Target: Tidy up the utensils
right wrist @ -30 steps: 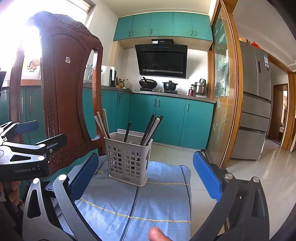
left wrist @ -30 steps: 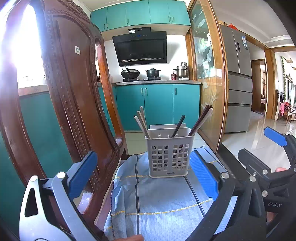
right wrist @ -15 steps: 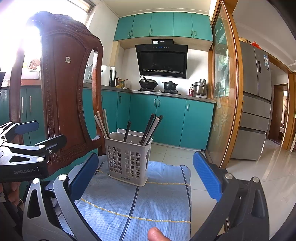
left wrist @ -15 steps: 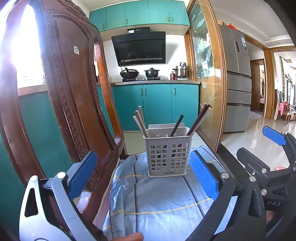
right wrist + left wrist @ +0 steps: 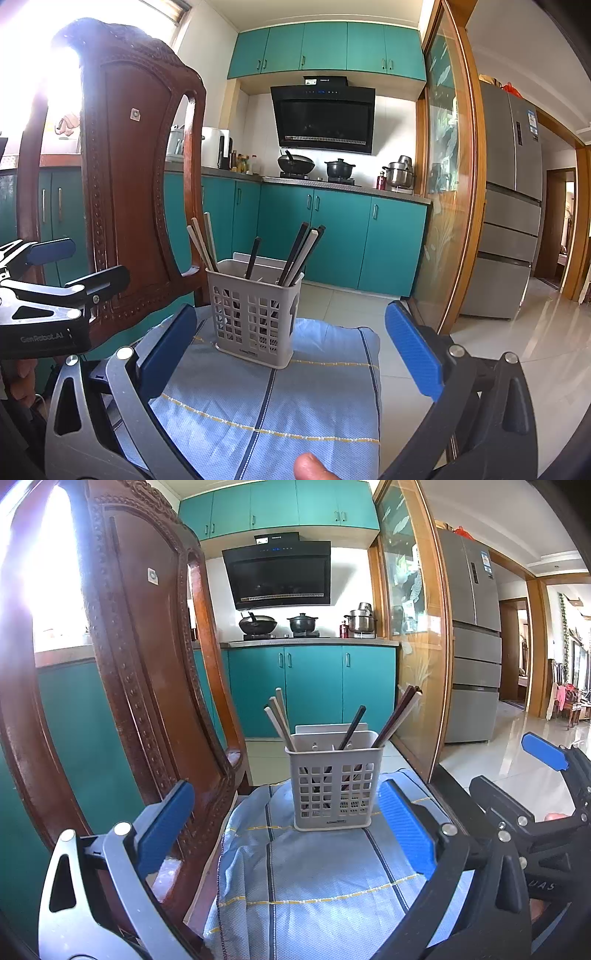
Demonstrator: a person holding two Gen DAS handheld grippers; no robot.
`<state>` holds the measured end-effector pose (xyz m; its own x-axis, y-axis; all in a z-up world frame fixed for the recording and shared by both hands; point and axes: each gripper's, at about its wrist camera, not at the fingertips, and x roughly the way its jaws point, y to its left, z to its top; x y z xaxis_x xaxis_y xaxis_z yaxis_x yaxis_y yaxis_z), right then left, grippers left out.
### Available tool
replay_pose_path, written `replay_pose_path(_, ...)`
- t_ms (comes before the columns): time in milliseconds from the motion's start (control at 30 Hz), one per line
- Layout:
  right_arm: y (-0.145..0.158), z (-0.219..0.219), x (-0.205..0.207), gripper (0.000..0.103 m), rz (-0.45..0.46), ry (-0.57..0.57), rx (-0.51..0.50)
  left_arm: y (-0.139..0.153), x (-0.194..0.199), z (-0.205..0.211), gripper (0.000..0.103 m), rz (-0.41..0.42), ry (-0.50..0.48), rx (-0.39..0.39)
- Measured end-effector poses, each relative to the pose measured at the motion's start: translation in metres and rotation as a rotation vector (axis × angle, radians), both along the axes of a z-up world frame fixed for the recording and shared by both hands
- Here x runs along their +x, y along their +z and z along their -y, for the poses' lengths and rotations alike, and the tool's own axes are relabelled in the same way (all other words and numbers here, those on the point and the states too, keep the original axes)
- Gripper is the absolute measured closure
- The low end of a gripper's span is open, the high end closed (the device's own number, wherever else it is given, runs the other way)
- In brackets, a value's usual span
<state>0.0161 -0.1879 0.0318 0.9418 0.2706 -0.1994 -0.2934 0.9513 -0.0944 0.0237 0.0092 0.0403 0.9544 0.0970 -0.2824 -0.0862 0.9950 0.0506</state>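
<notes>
While both hover apart w/ nothing held, left gripper (image 5: 286,829) & right gripper (image 5: 290,345) are spread wide; utensil basket (image 5: 334,781) w/ chopsticks (image 5: 397,716) sits upright on blue cloth (image 5: 314,882), beside wooden chair (image 5: 140,672).

We've got the left gripper (image 5: 284,834) held wide apart with nothing between its blue pads (image 5: 164,827). Straight ahead, a grey slotted utensil basket (image 5: 334,786) stands upright on a light blue striped cloth (image 5: 314,878), with pale chopsticks (image 5: 279,720) leaning left and dark chopsticks (image 5: 397,716) leaning right. Carved wooden chair back (image 5: 140,672) on the left, right gripper (image 5: 532,782) poking in at the right edge.
</notes>
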Motion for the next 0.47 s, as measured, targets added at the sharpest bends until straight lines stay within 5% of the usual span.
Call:
replay_pose_path(333,-0.003,0.002,0.003,0.003,-0.009,0.0,0.001,-0.002,0.003,-0.001,0.004,-0.014,0.0,-0.011)
replay_pose_path(467,-0.016,0.006,0.024,0.003,-0.127,0.035,0.002,-0.008,0.011,-0.001,0.004,-0.065,0.01,-0.016)
